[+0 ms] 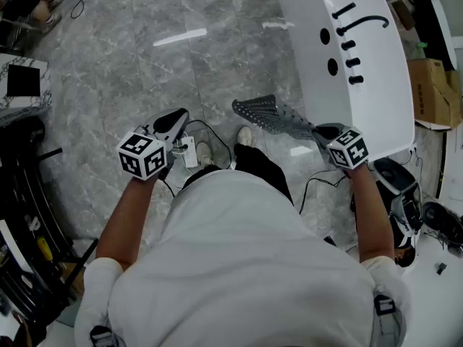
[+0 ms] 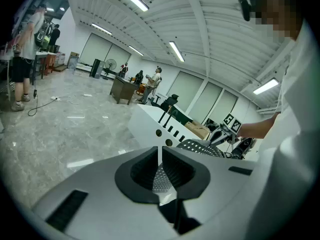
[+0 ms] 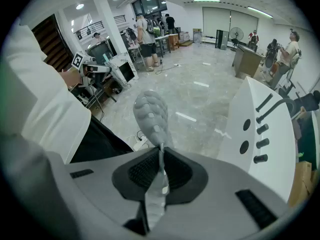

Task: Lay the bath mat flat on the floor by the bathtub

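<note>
The grey perforated bath mat (image 1: 269, 113) hangs in the air in front of me, above the marble floor (image 1: 145, 71). My right gripper (image 1: 327, 132) is shut on its right end. In the right gripper view the mat (image 3: 150, 113) rises folded out of the closed right gripper (image 3: 161, 159). My left gripper (image 1: 173, 120) is off to the left of the mat, not touching it, shut with nothing in it (image 2: 160, 160). From the left gripper view the mat (image 2: 197, 147) and right gripper (image 2: 221, 132) show to the right. The white bathtub (image 1: 362, 42) with black fittings stands at the right.
A power strip with cables (image 1: 189, 150) lies on the floor by my feet. Cardboard boxes (image 1: 432, 89) stand behind the tub. A black rack (image 1: 25, 201) fills the left edge. Several people stand far off by desks (image 2: 150, 84).
</note>
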`<state>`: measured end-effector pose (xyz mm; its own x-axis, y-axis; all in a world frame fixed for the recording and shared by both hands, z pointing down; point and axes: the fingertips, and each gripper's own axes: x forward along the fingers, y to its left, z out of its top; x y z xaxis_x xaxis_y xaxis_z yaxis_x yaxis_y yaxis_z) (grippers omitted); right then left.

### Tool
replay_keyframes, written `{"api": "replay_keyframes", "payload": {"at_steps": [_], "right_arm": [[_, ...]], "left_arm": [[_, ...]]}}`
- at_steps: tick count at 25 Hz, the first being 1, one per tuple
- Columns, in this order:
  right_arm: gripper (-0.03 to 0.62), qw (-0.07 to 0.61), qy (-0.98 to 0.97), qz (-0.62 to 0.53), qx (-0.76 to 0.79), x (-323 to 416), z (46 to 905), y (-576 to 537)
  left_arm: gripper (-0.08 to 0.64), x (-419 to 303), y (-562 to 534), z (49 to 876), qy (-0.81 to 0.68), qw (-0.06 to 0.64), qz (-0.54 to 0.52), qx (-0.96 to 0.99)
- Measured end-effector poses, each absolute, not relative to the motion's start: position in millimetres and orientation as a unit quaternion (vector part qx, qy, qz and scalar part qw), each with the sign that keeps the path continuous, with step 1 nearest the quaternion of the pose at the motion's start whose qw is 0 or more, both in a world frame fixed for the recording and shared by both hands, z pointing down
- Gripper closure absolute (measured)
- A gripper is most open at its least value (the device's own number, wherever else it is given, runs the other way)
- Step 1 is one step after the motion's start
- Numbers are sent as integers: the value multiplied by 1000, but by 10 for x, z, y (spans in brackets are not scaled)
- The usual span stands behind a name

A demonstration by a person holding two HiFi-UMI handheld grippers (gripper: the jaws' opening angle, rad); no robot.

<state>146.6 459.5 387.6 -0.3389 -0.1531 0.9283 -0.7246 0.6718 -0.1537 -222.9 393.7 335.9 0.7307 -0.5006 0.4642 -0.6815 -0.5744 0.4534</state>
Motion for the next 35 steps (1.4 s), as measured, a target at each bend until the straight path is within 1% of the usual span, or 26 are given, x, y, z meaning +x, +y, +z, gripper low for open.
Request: {"api": "replay_keyframes", "payload": {"at_steps": [9, 13, 17, 22, 26, 31, 35], "right_arm": [[554, 493, -775, 304, 253, 1568, 4014, 4462], [554, 484, -787, 303, 233, 1690, 4075, 4227], [554, 474, -803, 298, 203, 1828, 4068, 3885], [552, 470, -814, 277, 198, 1876, 4123, 3309], [552, 477, -816, 253, 207, 1850, 4127, 2664], [552, 489, -808, 241, 222, 1895, 4151, 1786], [552, 496, -802, 241, 228, 1887, 4021, 1062]], "left_arm": [[522, -1798, 3530, 3109, -344, 302, 118, 881], [522, -1592, 3337, 3056, -351, 291, 130, 880], [522, -1391, 3136, 2930, -369, 289, 119, 875], [522, -1173, 2876, 2856, -362, 285, 113, 881], [522, -1163, 2465, 2900, -342, 278, 121, 889], [522, -1219, 1725, 3047, -315, 283, 112, 899], [531, -1280, 946, 2957, -289, 279, 105, 910]]}}
